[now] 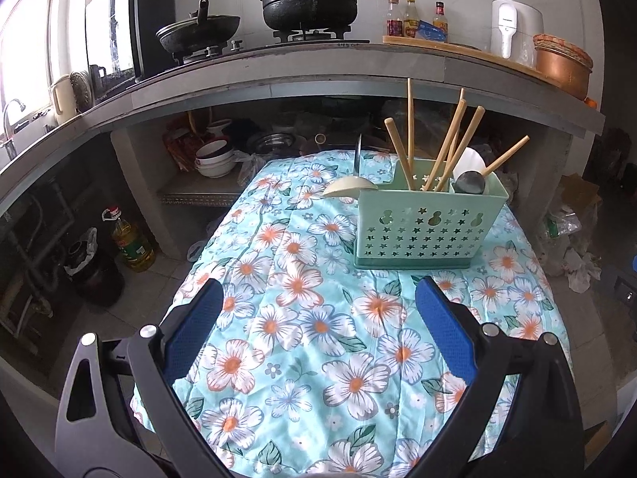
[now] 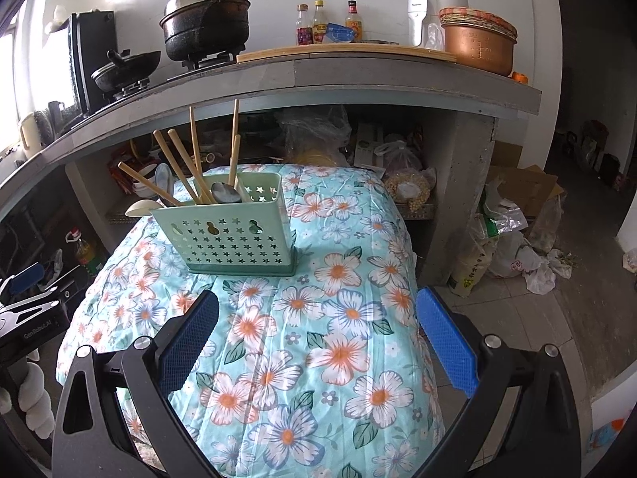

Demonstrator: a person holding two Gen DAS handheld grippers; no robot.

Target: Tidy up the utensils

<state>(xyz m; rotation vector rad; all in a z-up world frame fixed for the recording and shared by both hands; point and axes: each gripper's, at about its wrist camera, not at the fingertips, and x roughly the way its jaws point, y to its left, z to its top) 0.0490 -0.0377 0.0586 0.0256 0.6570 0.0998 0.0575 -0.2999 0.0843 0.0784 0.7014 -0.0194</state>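
A mint-green perforated utensil holder [image 1: 428, 225] stands on the floral tablecloth [image 1: 310, 318]. It holds several wooden chopsticks [image 1: 450, 147], a white spoon and a metal spoon [image 1: 469, 181]. A cream ladle [image 1: 348, 187] lies just left of it. My left gripper [image 1: 318, 298] is open and empty, short of the holder. In the right wrist view the holder [image 2: 227, 231] with chopsticks [image 2: 187, 171] and metal spoon [image 2: 225, 192] stands ahead to the left. My right gripper [image 2: 318, 310] is open and empty above the cloth. The left gripper's body [image 2: 28, 310] shows at the left edge.
A concrete counter [image 1: 318, 67] behind the table carries a black pot [image 1: 310, 0], a wok [image 1: 199, 32], sauce bottles [image 1: 414, 20] and a copper pot [image 1: 561, 63]. Bowls [image 1: 215, 159] sit on the shelf below. An oil bottle [image 1: 131, 243] and bags [image 2: 513, 247] stand on the floor.
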